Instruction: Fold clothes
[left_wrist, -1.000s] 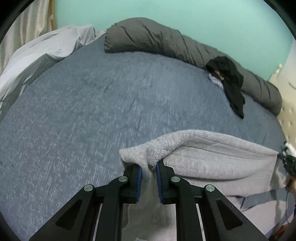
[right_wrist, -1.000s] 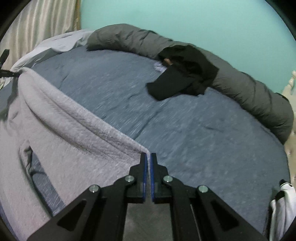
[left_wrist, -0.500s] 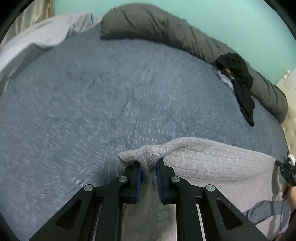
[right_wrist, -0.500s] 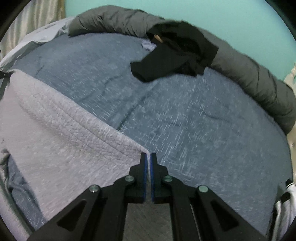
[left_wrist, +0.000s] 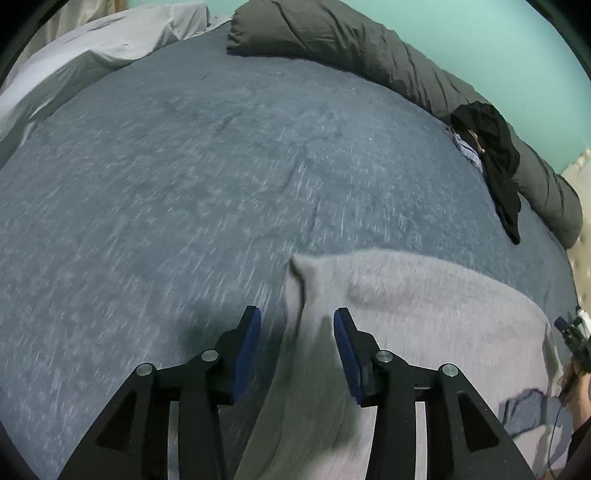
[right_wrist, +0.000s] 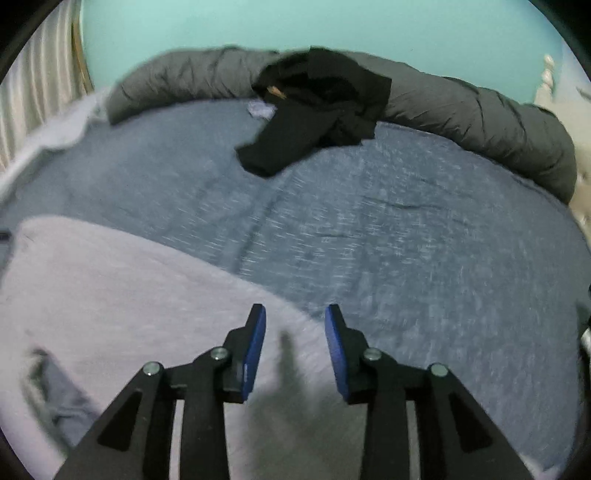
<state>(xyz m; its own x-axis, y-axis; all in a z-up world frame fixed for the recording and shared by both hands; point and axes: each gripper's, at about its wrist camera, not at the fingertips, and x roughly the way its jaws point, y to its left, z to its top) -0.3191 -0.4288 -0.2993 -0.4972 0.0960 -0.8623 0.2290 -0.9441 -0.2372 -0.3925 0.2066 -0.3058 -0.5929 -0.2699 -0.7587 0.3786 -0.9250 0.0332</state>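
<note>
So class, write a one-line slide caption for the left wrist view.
Left gripper open over the grey garment lying on the blue bed.

Left hand-held gripper (left_wrist: 297, 321) & right hand-held gripper (right_wrist: 295, 317), both w/ jaws wide apart, nothing pinched.

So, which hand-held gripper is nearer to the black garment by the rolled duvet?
Right. The right hand-held gripper faces the black garment almost straight ahead across the bed; from the left hand-held gripper it lies far off to the right.
</note>
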